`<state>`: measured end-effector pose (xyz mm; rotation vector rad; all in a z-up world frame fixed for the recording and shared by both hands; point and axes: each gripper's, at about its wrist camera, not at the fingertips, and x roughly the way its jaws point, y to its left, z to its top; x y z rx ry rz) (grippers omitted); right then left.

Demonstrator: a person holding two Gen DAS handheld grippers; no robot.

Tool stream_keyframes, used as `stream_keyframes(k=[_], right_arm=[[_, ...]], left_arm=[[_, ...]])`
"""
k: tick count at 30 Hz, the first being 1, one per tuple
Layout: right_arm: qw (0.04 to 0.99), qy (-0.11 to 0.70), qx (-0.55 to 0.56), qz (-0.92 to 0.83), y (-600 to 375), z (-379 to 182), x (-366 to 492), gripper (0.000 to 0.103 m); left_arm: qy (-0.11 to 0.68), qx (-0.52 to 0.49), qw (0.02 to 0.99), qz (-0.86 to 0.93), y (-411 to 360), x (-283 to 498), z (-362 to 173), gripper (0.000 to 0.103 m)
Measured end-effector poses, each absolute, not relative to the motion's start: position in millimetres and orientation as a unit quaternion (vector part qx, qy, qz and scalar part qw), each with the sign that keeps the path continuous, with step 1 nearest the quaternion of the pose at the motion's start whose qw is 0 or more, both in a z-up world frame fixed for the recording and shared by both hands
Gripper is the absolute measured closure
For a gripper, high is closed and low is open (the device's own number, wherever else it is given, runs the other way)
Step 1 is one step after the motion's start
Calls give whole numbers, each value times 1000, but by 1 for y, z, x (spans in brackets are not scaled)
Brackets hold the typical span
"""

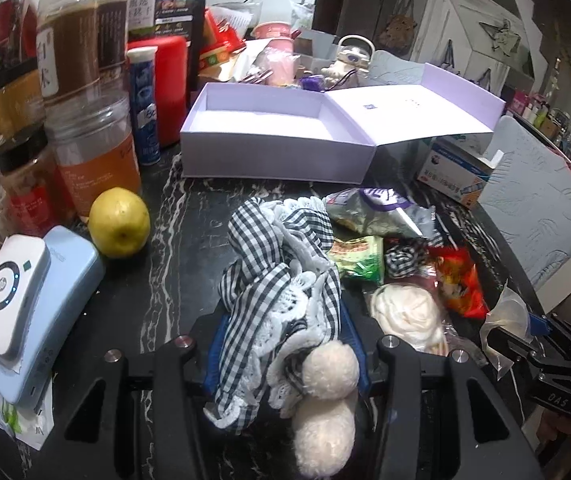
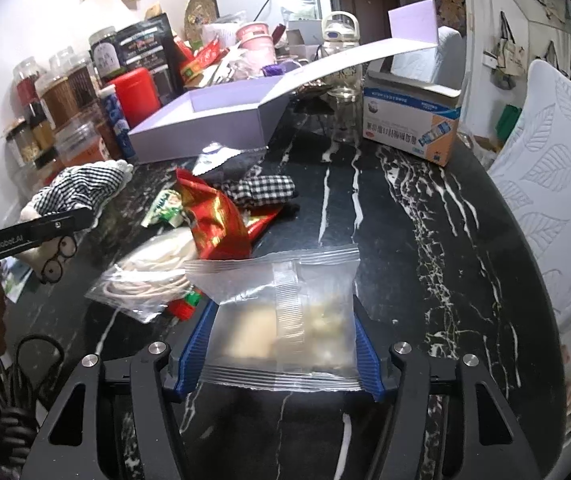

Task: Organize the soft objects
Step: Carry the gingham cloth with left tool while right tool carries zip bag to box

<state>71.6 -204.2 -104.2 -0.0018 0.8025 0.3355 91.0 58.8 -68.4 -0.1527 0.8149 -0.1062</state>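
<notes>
Gingham cloth (image 1: 281, 280) with its two pompoms (image 1: 327, 400) sits bunched between the nearly closed jaws of the left gripper (image 1: 285, 344), raised just off the table (image 1: 181, 216). The box (image 1: 261, 120) lies open beyond, so a good carry keeps the trailing pompoms clear of its near wall. The right gripper (image 2: 281, 344), jaws half open, clasps a clear packet (image 2: 285, 320) low over the table.

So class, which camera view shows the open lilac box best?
The left wrist view: the lilac box faces the camera, showing its bare interior and its lid folded flat to one side. The right wrist view shows the lilac box farther off, at an angle, with little of the inside visible.
</notes>
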Motion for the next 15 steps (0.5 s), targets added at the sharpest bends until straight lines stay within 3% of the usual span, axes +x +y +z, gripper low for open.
stream_keyframes(k=[15], right_arm=[[919, 347, -2, 186, -200, -54, 68, 40]], left_arm=[[351, -72, 931, -69, 52, 86, -18, 55]])
